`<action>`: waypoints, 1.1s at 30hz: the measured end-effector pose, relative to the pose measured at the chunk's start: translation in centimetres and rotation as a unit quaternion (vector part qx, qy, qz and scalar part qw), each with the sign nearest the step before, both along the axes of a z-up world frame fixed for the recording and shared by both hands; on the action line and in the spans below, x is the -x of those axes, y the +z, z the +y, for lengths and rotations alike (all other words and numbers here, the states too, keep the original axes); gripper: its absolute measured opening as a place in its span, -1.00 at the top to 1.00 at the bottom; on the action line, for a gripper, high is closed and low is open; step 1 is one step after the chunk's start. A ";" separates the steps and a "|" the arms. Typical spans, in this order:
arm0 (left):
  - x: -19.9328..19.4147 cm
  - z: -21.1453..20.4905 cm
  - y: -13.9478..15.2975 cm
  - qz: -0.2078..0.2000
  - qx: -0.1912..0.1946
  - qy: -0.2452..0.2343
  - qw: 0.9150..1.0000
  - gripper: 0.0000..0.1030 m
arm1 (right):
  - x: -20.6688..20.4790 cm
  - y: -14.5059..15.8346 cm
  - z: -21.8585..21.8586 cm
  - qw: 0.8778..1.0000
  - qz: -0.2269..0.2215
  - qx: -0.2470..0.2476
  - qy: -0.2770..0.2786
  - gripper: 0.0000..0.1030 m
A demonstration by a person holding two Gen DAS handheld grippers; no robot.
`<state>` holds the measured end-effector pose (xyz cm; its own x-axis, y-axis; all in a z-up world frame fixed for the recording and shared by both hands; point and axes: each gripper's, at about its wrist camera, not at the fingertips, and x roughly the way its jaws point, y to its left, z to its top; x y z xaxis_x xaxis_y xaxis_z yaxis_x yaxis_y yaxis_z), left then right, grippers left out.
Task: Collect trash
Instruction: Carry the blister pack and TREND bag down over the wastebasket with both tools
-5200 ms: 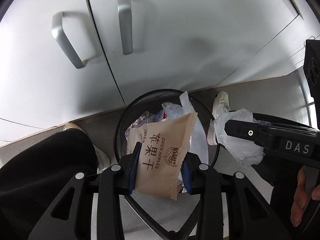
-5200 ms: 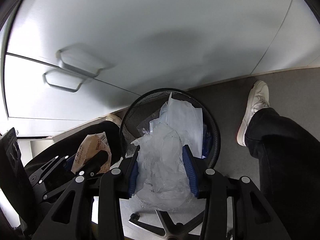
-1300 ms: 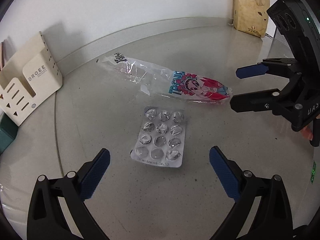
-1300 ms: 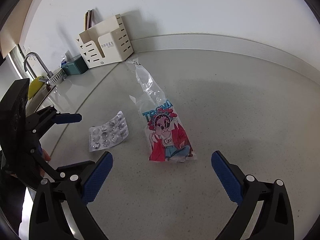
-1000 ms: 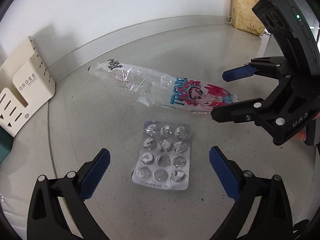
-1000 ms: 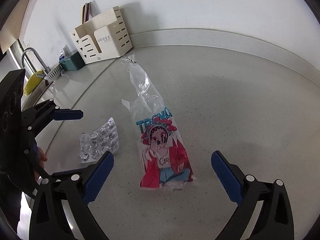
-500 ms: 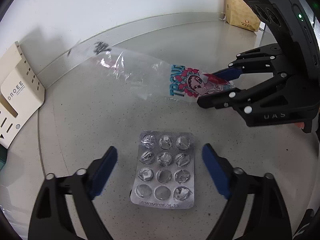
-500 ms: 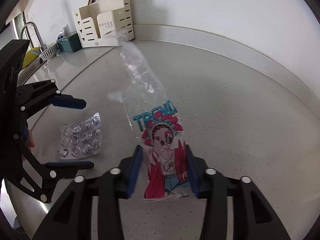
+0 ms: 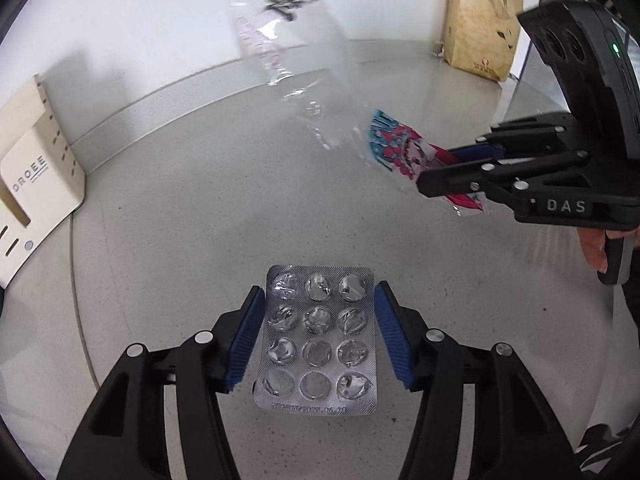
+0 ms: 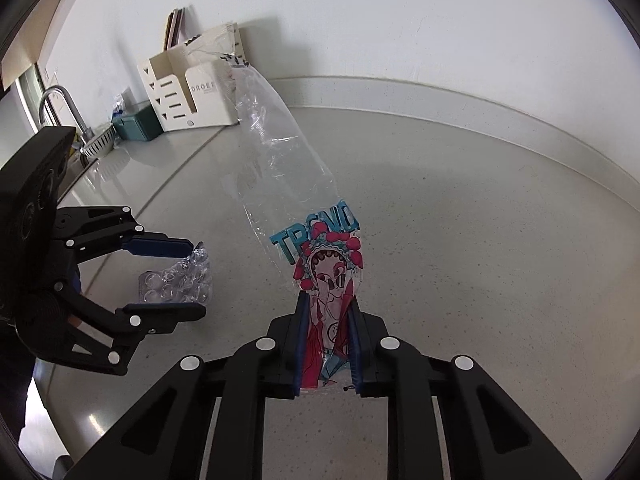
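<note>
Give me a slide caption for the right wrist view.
Right gripper lifts a printed plastic wrapper off the countertop.

We see a pale grey speckled countertop (image 9: 208, 200) filling most of both views, bounded by a low backsplash at the white wall. A spent blister pack (image 9: 316, 340) lies flat on it, low in the centre of the left wrist frame. At the far left stands a cream slotted organiser (image 9: 36, 200); a tan paper bag (image 9: 480, 24) sits upper right. In the right wrist view, a teal box (image 10: 136, 126) rests beside the organiser, and what may be a sink with a faucet (image 10: 60, 108) is at the left edge.
</note>
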<state>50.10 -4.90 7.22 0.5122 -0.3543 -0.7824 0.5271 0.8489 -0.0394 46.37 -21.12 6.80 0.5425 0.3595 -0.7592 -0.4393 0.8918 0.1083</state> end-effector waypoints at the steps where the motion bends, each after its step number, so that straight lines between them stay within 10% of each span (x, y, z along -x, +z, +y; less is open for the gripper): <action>1: 0.2 0.1 0.2 -0.003 0.001 0.004 1.000 -0.10 | 0.2 0.3 -0.2 1.000 -0.001 -0.004 -0.001 0.58; 33: 25.2 7.4 8.5 -0.119 0.126 0.147 0.974 -0.10 | 25.7 6.4 3.1 0.995 -0.091 0.022 -0.019 0.58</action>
